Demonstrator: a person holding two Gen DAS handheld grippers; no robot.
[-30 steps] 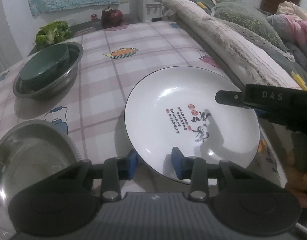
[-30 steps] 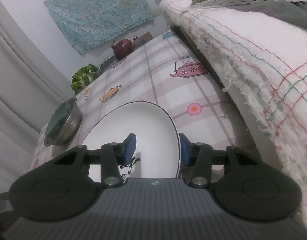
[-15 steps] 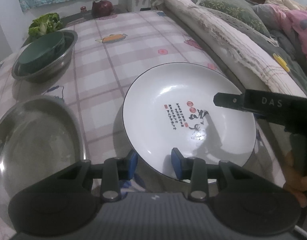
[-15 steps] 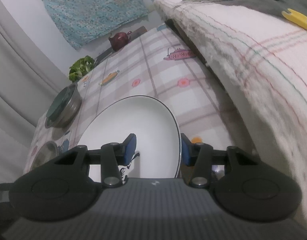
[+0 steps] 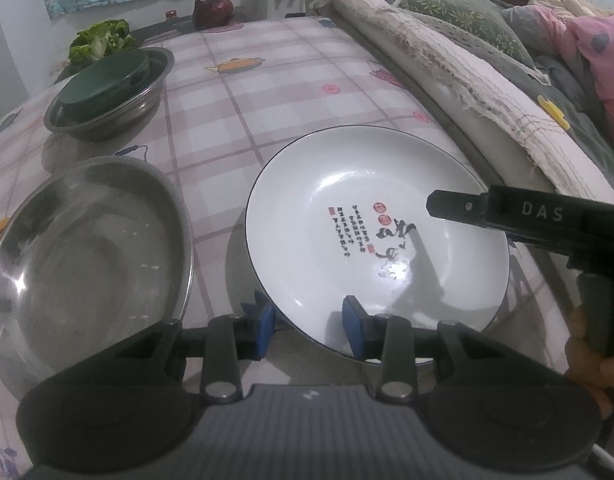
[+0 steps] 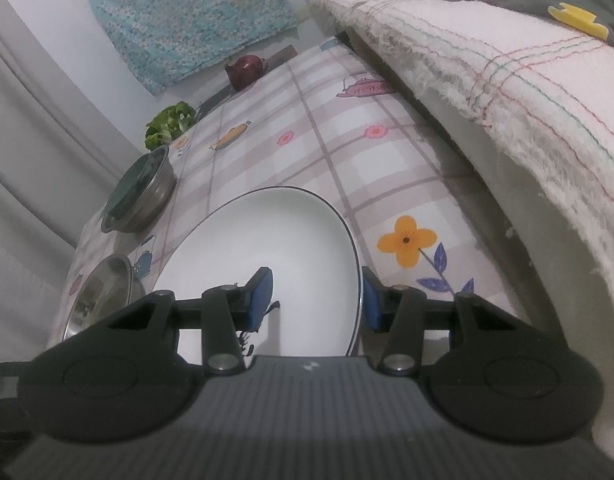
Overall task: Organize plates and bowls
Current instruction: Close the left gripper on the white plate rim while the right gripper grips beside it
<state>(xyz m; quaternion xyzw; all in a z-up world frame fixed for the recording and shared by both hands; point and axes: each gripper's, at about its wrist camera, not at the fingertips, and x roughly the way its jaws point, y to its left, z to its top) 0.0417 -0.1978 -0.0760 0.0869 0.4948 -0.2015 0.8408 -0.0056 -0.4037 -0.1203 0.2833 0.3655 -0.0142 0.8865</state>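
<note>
The white plate (image 5: pixel 377 236) hangs just ahead of both grippers, its near rim pinched in the left gripper (image 5: pixel 307 326), its side rim in the right gripper (image 6: pixel 317 296). Glazed ceramic: stiff, slick, breakable, so rim grips suit it. Left of it sits a steel basin (image 5: pixel 87 256); a checked cloth covers the desk (image 5: pixel 267 92), with bedding to the right.

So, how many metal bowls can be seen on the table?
2. One large empty metal bowl sits near the left gripper, left of the white plate. The second metal bowl is farther back near the greens, with a dark green bowl inside it. Others may lie outside the views.
</note>
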